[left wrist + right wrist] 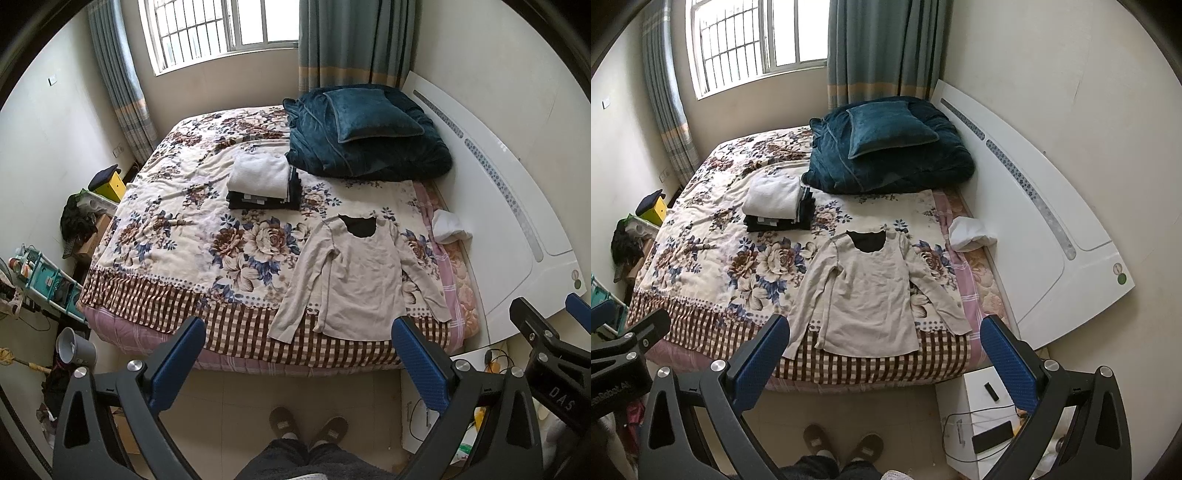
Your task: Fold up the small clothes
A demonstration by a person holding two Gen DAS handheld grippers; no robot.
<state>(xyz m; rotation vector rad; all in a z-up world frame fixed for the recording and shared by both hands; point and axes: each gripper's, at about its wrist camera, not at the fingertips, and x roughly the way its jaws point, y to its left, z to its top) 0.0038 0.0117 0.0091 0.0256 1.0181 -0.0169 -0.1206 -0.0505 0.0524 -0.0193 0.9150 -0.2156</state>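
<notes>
A small beige long-sleeved shirt (362, 273) with a black inner neck lies flat, sleeves spread, at the near right of the bed; it also shows in the right wrist view (868, 295). A stack of folded clothes (262, 182), white on top of dark, sits mid-bed and shows in the right wrist view too (777, 203). My left gripper (299, 339) is open and empty, held above the floor short of the bed's near edge. My right gripper (884, 339) is open and empty, likewise short of the shirt's hem.
The bed has a floral blanket (177, 221) with a checked border. A teal duvet and pillow (369, 133) lie at the head. A white cloth (450, 225) lies by the white headboard (517, 206). A white nightstand (982, 417) stands at the right. My feet in slippers (306, 428) are on the floor.
</notes>
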